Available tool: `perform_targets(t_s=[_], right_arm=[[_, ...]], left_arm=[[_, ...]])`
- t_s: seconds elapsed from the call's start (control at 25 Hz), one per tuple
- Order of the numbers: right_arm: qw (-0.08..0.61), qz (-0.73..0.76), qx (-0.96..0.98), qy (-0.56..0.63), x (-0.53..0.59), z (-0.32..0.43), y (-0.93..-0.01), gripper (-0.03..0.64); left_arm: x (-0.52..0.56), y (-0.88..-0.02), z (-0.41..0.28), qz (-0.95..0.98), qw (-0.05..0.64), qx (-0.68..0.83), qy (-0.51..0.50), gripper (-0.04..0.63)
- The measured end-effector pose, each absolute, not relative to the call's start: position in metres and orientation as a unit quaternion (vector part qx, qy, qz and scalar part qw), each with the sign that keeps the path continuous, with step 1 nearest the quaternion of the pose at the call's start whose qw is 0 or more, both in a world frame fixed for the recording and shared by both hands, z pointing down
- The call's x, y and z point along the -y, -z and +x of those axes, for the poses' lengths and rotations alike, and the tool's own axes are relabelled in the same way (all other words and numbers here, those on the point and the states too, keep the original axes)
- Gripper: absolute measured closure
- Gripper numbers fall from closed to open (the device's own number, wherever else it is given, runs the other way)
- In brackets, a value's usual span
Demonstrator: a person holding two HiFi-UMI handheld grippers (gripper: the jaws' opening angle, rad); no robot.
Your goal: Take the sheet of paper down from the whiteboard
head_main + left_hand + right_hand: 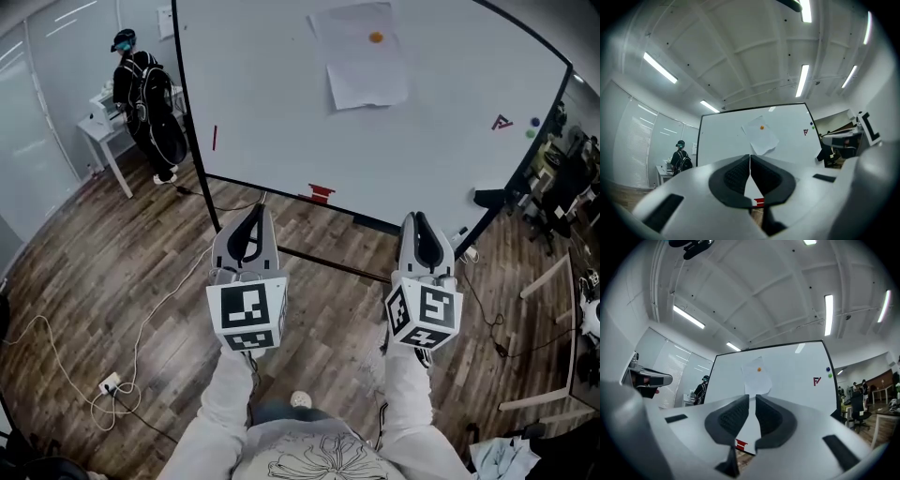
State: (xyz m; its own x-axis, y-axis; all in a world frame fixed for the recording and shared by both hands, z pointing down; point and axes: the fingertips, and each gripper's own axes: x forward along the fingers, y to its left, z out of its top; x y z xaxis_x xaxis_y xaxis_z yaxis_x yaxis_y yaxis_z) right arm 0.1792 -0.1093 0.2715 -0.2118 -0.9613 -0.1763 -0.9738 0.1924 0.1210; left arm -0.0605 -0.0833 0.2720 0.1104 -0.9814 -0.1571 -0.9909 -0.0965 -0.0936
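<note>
Since the sheet of paper (367, 70) is still on the whiteboard (272, 112), pinned under the orange magnet (376, 37), nothing of the task is done yet. Left to do, by my read: close in, free it from the magnet, grip it, bring it down.

Sheet sits upper-centre on the whiteboard, flat against it, face out to the room. Long axis runs roughly up-down the whiteboard, slightly skewed. The lower part looks curled off the surface, but I can't confirm that.

Both claws are well short of the whiteboard and aimed at it. Left claw (255, 208): pads pressed together, nothing between. Right claw (418, 217): thin gap between pads, empty.
</note>
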Motion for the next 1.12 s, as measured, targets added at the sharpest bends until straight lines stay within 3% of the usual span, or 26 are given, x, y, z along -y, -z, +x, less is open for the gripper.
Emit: perform_targets(t_s=[0.56,1.12], right_arm=[[0.011,-0.619,-0.774,-0.136,0.263,0.157,-0.259,0.554],[0.015,-0.632,-0.743,-0.220,0.425,0.113,-0.167,0.525]], left_arm=[[0.249,-0.263,-0.073,-0.757,0.086,-0.647,-0.040,0.589],[0.433,-0.180,-0.094,-0.804,0.154,-0.570,-0.065,0.588]])
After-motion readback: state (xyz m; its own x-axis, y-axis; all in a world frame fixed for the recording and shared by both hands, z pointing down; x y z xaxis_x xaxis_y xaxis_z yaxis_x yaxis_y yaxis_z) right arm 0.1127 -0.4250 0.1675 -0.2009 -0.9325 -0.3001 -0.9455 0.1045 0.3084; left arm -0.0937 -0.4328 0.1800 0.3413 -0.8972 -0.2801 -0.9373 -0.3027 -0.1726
